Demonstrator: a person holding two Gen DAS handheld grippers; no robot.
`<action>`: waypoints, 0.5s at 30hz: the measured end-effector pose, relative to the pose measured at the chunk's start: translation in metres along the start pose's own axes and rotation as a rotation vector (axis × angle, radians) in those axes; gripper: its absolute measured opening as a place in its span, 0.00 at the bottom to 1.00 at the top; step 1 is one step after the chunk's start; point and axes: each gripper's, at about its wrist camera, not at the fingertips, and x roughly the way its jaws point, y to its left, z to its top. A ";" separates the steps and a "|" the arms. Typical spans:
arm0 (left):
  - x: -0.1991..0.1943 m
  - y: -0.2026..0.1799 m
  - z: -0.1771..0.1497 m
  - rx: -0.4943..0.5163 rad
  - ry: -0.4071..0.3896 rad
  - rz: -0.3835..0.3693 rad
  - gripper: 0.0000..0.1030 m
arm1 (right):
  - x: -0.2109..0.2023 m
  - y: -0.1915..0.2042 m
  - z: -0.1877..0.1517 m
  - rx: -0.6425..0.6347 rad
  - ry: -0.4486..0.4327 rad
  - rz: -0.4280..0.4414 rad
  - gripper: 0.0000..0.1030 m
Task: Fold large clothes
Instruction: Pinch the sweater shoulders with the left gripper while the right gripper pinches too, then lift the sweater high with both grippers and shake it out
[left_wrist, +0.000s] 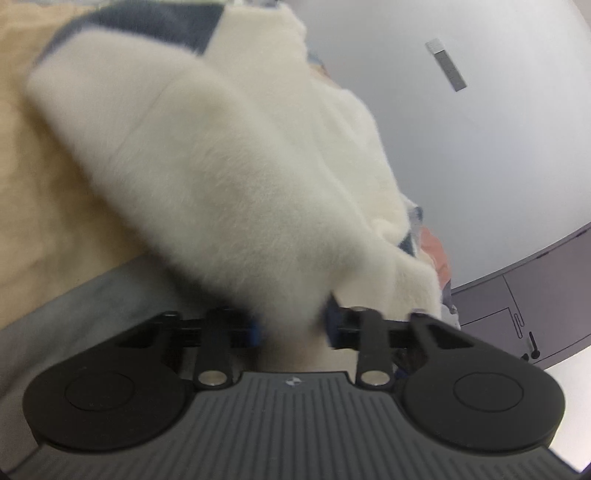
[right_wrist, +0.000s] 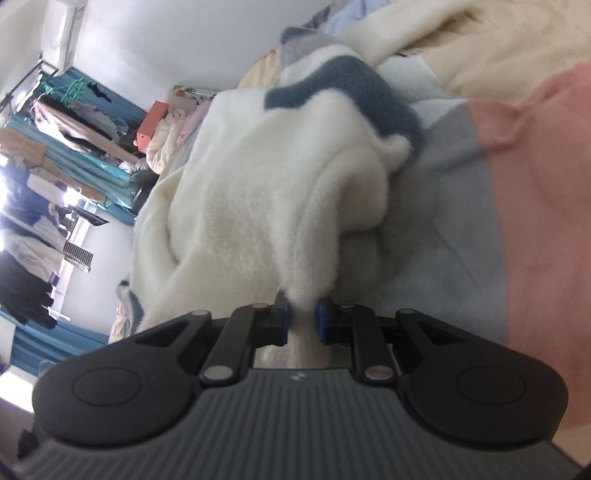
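Gripping a bunched fold of the fleece (right_wrist: 258, 206), the right gripper (right_wrist: 302, 320) is pinching the cream fabric tight between its blue pads (right_wrist: 322, 319), so that claw is clenched on cloth for sure. Over on the left wrist view, the left gripper (left_wrist: 291, 326) is sitting with the same fleece (left_wrist: 236, 177) spilling right down between its fingers; the fuzz is covering most of the pads, but they look closed in on it, so I'm calling that one grasping too. The fleece itself is cream with a grey-blue band (right_wrist: 354, 92) and it's lying heaped on the bed (right_wrist: 461, 221), draping across the grey and pink bedding (right_wrist: 546, 192). A clothes rack (right_wrist: 62, 122) is standing by the far wall.
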 end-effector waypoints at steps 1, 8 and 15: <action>-0.007 -0.002 -0.003 0.002 -0.015 -0.005 0.27 | -0.003 0.002 0.000 -0.004 -0.006 0.013 0.18; -0.079 -0.025 -0.019 0.072 -0.178 -0.069 0.23 | -0.055 0.021 -0.014 -0.011 -0.132 0.224 0.17; -0.168 -0.062 -0.014 0.127 -0.380 -0.232 0.15 | -0.120 0.073 -0.027 -0.153 -0.260 0.455 0.16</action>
